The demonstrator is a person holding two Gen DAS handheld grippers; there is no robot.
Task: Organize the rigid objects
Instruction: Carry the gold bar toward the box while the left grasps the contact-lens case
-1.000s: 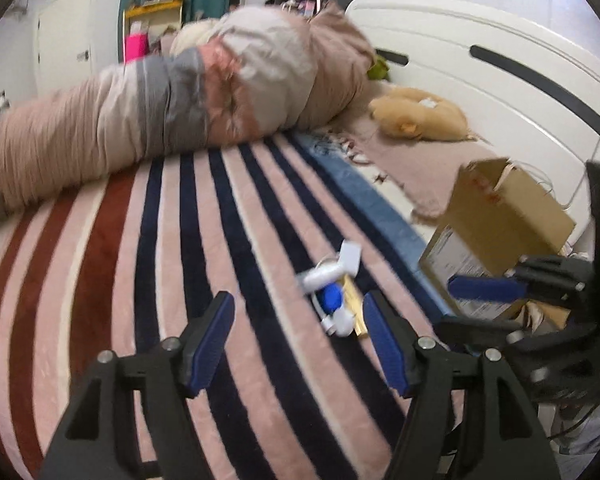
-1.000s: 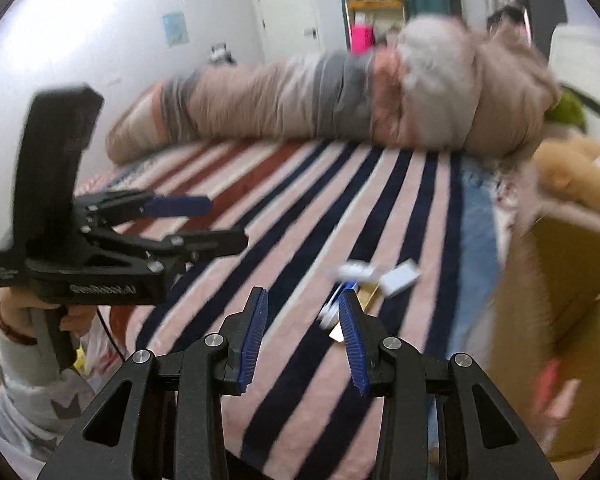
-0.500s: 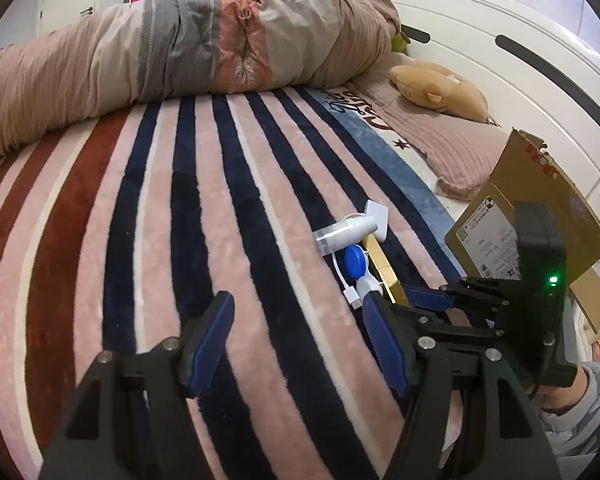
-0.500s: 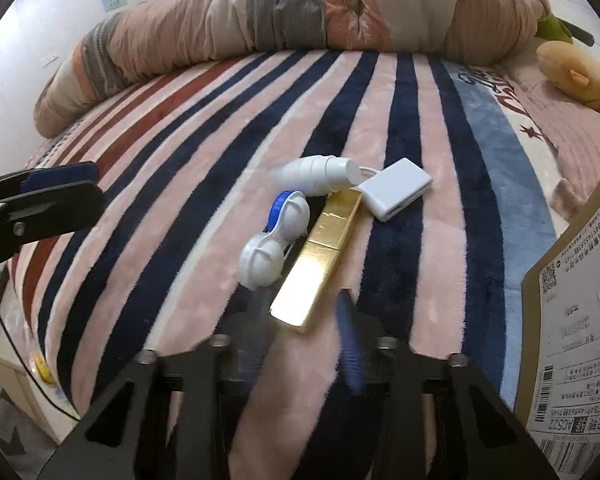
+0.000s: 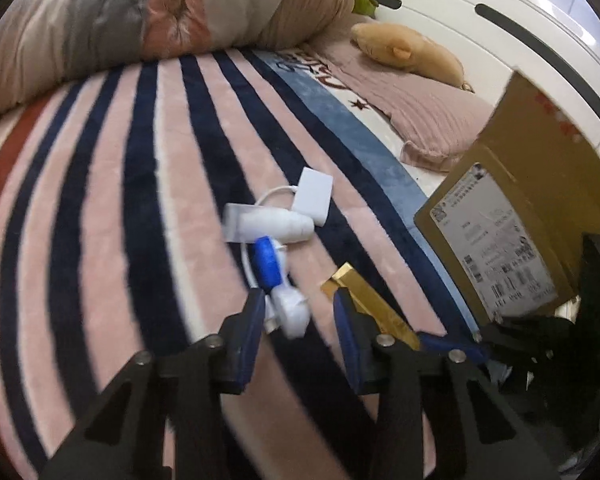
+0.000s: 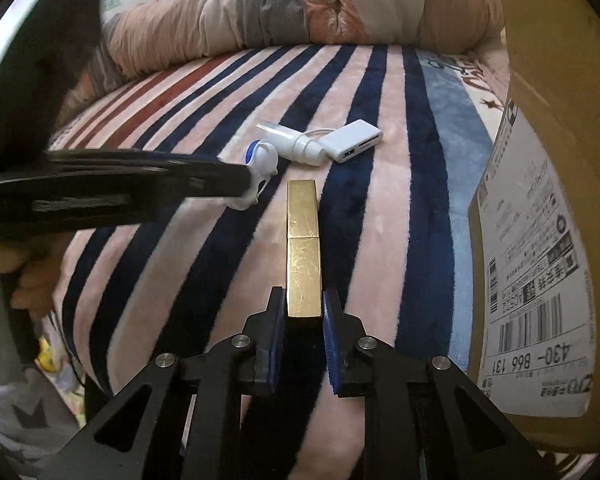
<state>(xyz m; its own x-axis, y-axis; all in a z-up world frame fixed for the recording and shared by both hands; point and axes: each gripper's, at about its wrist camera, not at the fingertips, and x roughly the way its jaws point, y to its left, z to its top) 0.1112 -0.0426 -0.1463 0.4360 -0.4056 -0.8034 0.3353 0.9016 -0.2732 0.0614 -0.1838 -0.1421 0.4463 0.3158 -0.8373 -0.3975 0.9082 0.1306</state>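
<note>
A gold bar-shaped case (image 6: pixel 303 252) lies on the striped blanket (image 6: pixel 380 184); its near end sits between the pads of my right gripper (image 6: pixel 303 308), which are closed against it. The gold case also shows in the left wrist view (image 5: pixel 370 300). A white and blue double-lidded case (image 5: pixel 278 280) lies between the open fingers of my left gripper (image 5: pixel 300 312), its white end in the gap, not clamped. Beyond it lie a white tube bottle (image 5: pixel 268 226) and a white card-reader adapter (image 5: pixel 314 194) with a cable. In the right wrist view the left gripper's fingers (image 6: pixel 220 176) reach the blue and white case (image 6: pixel 262 160).
An open cardboard box (image 5: pixel 520 208) with a shipping label stands at the blanket's right edge, also close on the right in the right wrist view (image 6: pixel 540 240). A rolled quilt (image 5: pixel 160 16) lies along the far side. A plush toy (image 5: pixel 408 50) and pillow lie by the white headboard.
Both grippers moved forward and down to the objects. The right gripper closed on the gold case's near end. The left gripper narrowed and now straddles the white and blue case.
</note>
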